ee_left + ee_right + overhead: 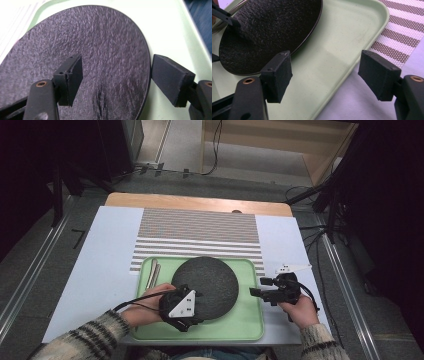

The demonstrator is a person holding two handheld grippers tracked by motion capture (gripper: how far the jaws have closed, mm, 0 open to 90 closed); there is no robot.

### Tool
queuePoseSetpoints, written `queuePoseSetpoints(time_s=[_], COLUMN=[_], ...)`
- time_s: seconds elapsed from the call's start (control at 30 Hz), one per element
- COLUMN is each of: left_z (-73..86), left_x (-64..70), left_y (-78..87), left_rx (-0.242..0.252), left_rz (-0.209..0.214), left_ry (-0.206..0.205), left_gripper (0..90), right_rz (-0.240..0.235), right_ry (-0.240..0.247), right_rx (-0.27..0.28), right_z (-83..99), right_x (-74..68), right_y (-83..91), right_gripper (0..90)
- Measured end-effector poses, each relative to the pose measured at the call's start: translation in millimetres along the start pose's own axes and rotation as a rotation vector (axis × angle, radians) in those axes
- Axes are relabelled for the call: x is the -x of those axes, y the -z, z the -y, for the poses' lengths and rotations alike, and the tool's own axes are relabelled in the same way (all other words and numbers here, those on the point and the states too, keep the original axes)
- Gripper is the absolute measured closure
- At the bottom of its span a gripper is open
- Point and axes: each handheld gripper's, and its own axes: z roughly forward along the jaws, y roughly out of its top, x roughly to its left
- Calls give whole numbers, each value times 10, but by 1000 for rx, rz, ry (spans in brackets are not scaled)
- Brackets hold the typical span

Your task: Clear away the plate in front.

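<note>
Grey floor and dark stands ring the bench point(100, 270), which carries a white sheet with a striped mat point(200, 232) laid at its far middle. I take the green tray point(250, 320) as my landmark: it lies at the near edge of the mat, overlapping it. On the tray's middle rests the round black plate point(207, 285), textured and flat, with a few thin sticks point(153, 273) lying just inside the tray's left rim. My left gripper point(116, 80) sits over the tray's near-left part, jaws parted, one pad above the plate's surface and the other just off its rim over the tray floor; I can't tell if either touches. My right gripper point(327, 75) hangs at the tray's right rim, jaws released and straddling that rim, gripping nothing.
</note>
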Motion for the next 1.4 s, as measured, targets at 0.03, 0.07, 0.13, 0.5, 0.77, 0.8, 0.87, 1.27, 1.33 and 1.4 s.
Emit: queuePoseSetpoints(time_s=[0.03, 0.07, 0.13, 0.5, 0.77, 0.8, 0.87, 1.27, 1.33, 1.4], left_z=[0, 1, -3, -72, -121, -127, -137, -65, -44, -24], left_x=[-15, -31, -58, -160, -260, -263, -273, -458, -487, -512], left_y=[4, 10, 29, 111, 178, 185, 202, 236, 247, 256], left_rx=[2, 1, 9, 64, 24, 23, 18, -5, 1, 2], left_rz=[13, 19, 32, 98, 29, 19, -9, -49, -63, -72], left_ry=[25, 39, 74, 303, 470, 482, 499, 644, 651, 659], left_gripper=[267, 267, 265, 265, 265, 265, 265, 264, 264, 264], right_rz=[0, 0, -1, -3, -6, -7, -9, -18, -23, -31], right_ry=[1, 0, -1, 4, 8, 8, 8, 15, 16, 21], right_rx=[-1, 0, 0, -2, -1, -2, -4, -6, -5, -1], right_z=[0, 0, 0, -1, -2, -3, -5, 1, 6, 9], right_x=[0, 0, 2, -9, -20, -21, -25, -47, -54, -61], right_y=[0, 0, 0, -5, -11, -12, -15, -22, -19, -14], right_gripper=[251, 251, 250, 251, 251, 251, 251, 251, 251, 251])
